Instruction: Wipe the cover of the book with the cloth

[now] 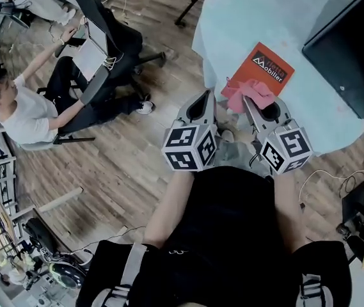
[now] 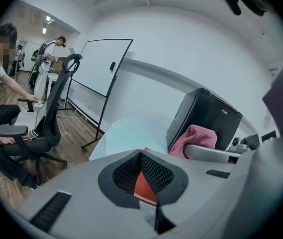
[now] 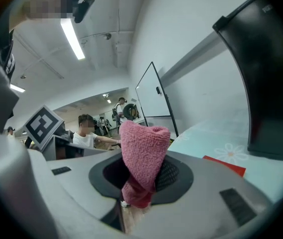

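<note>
The left hand-held gripper [image 1: 200,104] hangs off the worktop [image 1: 233,24] edge, its jaws together at the tips with nothing between them. The book [image 1: 266,66] lies ahead and to its right, near the worktop's edge, with its long axis running away from the person and slanting right. The right hand-held gripper [image 1: 251,102] is nearer and is clamped on the cloth [image 1: 253,93], which sits over the book's near end. Whether the cloth touches the cover is unclear.

**The room around my counter**

Wood-plank floor [image 1: 105,171] spreads to my left, where a seated person [image 1: 28,110] sits beside a black office chair [image 1: 108,43]. My pale counter [image 1: 245,11] carries a black cabinet [image 1: 348,43]. A whiteboard [image 2: 104,66] stands by the white wall [image 2: 191,44], with a strip light [image 3: 72,38] overhead.
</note>
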Motion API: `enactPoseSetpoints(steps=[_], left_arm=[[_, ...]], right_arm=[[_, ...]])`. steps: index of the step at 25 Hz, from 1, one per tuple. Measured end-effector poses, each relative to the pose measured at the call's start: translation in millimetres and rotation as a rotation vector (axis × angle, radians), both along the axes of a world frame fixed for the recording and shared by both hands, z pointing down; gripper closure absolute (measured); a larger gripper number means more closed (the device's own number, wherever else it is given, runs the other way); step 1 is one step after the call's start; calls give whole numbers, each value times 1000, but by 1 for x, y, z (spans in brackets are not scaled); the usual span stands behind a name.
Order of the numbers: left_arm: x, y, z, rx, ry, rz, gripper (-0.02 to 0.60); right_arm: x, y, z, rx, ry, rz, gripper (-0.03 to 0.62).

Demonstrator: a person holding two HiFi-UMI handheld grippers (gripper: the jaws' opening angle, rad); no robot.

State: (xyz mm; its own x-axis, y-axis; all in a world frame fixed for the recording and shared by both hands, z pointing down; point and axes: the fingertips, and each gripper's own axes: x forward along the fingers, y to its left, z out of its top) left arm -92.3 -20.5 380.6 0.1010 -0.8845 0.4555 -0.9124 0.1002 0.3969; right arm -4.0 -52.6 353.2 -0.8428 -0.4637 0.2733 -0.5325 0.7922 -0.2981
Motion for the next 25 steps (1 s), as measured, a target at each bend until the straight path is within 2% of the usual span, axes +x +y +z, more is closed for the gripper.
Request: enactPoseSetpoints(steps=[7,11,15,21,25], left_arm=[[11,-56,30,-53,32,123,568],[21,-91,34,-74,17,230,568],[21,-103,58,-148,14,295,568],[25,-131,70,-152,-16,406,568],[23,-140,79,-165,-2,436,568]], right_arm=[[9,-27,24,-48,37,60,491],[17,-63,34,-98,35,160,491],[2,-63,49,-181,-10,193,491],[7,-83,69,-227,7,282,491],[3,-92,76,-225,89,299,491]])
